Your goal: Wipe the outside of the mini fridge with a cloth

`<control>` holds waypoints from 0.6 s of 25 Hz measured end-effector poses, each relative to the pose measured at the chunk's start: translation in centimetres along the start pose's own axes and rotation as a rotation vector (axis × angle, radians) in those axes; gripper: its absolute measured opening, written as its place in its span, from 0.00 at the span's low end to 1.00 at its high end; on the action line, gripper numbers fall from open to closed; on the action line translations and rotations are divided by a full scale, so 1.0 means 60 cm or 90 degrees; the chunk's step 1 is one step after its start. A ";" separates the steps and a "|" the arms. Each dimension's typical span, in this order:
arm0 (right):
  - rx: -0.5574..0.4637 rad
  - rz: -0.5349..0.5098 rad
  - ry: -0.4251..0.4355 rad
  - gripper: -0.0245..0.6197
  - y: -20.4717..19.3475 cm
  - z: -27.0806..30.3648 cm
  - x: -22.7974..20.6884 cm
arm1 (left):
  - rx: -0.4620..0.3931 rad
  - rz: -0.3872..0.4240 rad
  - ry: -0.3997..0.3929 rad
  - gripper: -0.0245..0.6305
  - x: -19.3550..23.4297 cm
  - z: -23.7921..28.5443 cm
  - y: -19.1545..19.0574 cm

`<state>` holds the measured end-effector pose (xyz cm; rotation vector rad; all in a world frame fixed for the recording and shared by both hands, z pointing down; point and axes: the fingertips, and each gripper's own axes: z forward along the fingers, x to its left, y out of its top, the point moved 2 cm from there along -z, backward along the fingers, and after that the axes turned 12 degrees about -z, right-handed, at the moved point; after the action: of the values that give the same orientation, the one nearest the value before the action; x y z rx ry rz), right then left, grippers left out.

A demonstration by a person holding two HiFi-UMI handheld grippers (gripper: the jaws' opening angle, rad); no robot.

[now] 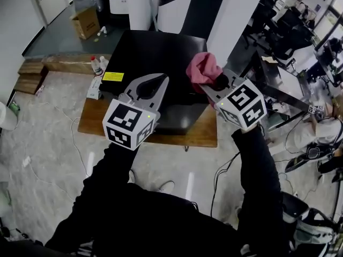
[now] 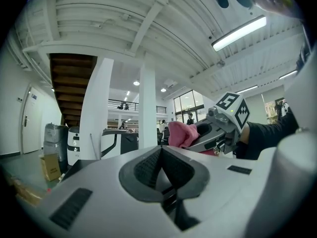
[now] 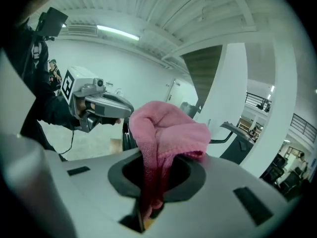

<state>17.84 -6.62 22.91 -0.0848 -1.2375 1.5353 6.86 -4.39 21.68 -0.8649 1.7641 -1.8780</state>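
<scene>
1. The mini fridge (image 1: 155, 50), a black box, sits on a low wooden platform (image 1: 201, 135) in front of the person, its flat top facing up at both grippers.
2. The right gripper (image 1: 216, 83) is clamped on a bunched pink cloth (image 1: 201, 68). The wad bulges past the jaw tips and a tail trails back between them.
3. The cloth hangs over the right edge of the fridge top, towards the near right corner. It looks held above the surface rather than pressed on it, though I cannot be sure of a gap.
4. The left gripper (image 1: 151, 84) has its jaws closed together with nothing in them, over the near left part of the top.
5. Both grippers point away from the person, roughly along the fridge's front-to-back line. The right one carries the cloth, so I'd expect it to go down and forward.
6. The top is smooth and glossy, and a yellow label (image 1: 113, 76) sits on the fridge's left side.
7. Around it are pale marble floor (image 1: 48, 122), a cardboard box (image 1: 86, 21) beyond, and a white pillar (image 1: 236, 15) at the far right.
</scene>
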 end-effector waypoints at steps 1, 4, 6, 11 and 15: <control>-0.020 0.007 -0.006 0.12 0.016 0.004 0.010 | -0.001 -0.001 0.001 0.05 0.005 -0.012 0.003; -0.080 0.034 -0.027 0.12 0.066 0.025 0.049 | -0.005 -0.001 0.000 0.05 0.031 -0.052 0.006; -0.113 0.059 -0.042 0.12 0.098 0.046 0.080 | -0.011 0.002 -0.001 0.05 0.056 -0.084 0.004; -0.166 0.100 -0.097 0.12 0.201 0.116 0.159 | -0.024 -0.002 -0.011 0.05 0.152 -0.190 0.008; -0.188 0.101 -0.118 0.12 0.279 0.192 0.216 | -0.026 -0.011 -0.003 0.05 0.241 -0.262 0.017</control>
<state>-5.73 -1.61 22.96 -0.2428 -1.6325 1.5106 -14.43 -2.92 22.89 -0.9012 1.8044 -1.8547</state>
